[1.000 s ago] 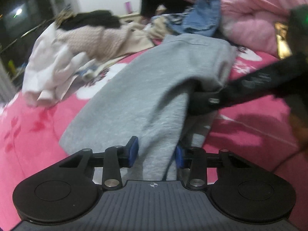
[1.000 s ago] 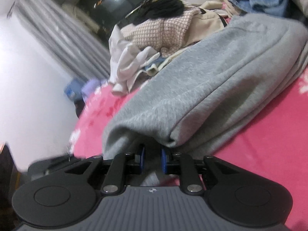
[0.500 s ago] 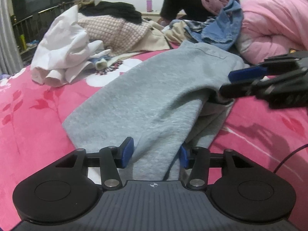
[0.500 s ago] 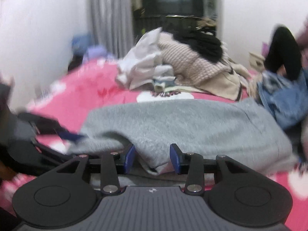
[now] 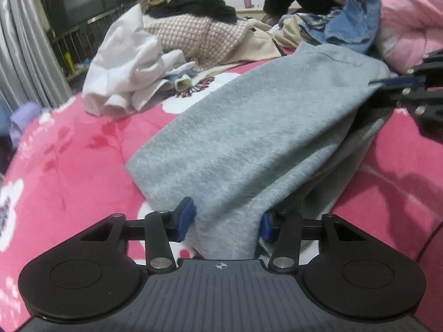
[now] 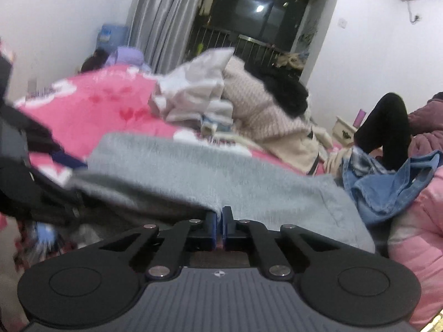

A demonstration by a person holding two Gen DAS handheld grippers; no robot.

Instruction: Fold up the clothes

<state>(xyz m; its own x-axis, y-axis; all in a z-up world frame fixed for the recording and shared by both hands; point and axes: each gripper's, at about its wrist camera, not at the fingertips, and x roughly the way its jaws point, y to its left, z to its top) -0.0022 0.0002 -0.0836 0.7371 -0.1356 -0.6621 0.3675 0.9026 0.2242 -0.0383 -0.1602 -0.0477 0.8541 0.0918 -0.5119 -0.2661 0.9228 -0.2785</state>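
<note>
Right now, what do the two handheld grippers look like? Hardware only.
The left gripper and right gripper match: a dark grey ribbed body with a small crosshair mark, two round black discs at the sides, black linkage arms with silver pivot pins, and blue pads on the fingers. A thin dark cable shows at the left view's right edge. No hand or sleeve is visible.
</note>
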